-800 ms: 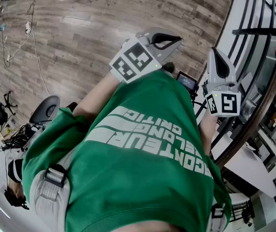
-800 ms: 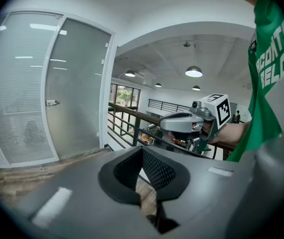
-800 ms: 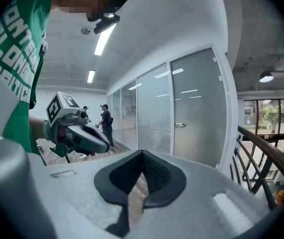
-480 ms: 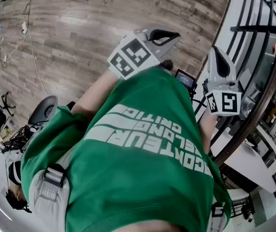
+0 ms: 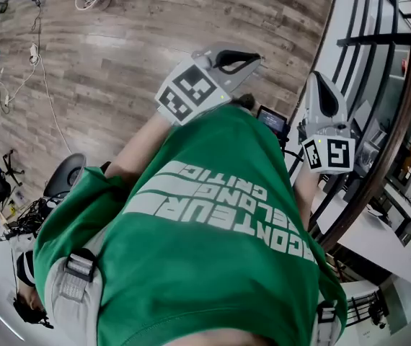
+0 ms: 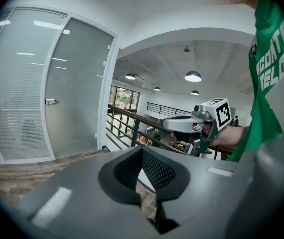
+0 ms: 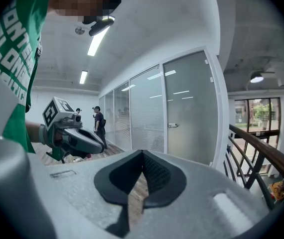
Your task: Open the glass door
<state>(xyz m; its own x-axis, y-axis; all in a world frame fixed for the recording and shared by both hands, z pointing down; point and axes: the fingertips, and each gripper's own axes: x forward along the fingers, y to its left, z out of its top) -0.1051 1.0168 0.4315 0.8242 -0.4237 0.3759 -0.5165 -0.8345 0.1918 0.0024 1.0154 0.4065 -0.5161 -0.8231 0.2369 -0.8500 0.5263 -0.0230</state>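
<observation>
Landing with wood floor [image 5: 119, 42], as seen by a bystander.

- Glass door [image 7: 192, 113]: frosted pane in a white frame, at the far end of the floor. It sits flush in the frame, at the end of a long run of glass wall panels. A small metal handle [image 7: 172, 125] sits on its left edge at mid height. A dark railing [image 7: 256, 148] starts just to its right. The door is well apart from both grippers.
- Left gripper [image 5: 252, 60]: held out in front of the person's chest, tilted slightly down. Its jaws are closed tip to tip, with nothing between them.
- Right gripper [image 5: 319, 78]: held out beside the railing, level with the left one. Its jaws are also pressed together and empty.
- Person: green shirt [image 5: 213, 244] with white lettering, one gripper in each hand, facing the door.
- Far left along the glass wall: two people [image 7: 98, 123] standing.
- Floor, far left corner: loose white cables [image 5: 36, 49].
- Ceiling past the railing: round hanging lamps [image 6: 193, 76], lit.
</observation>
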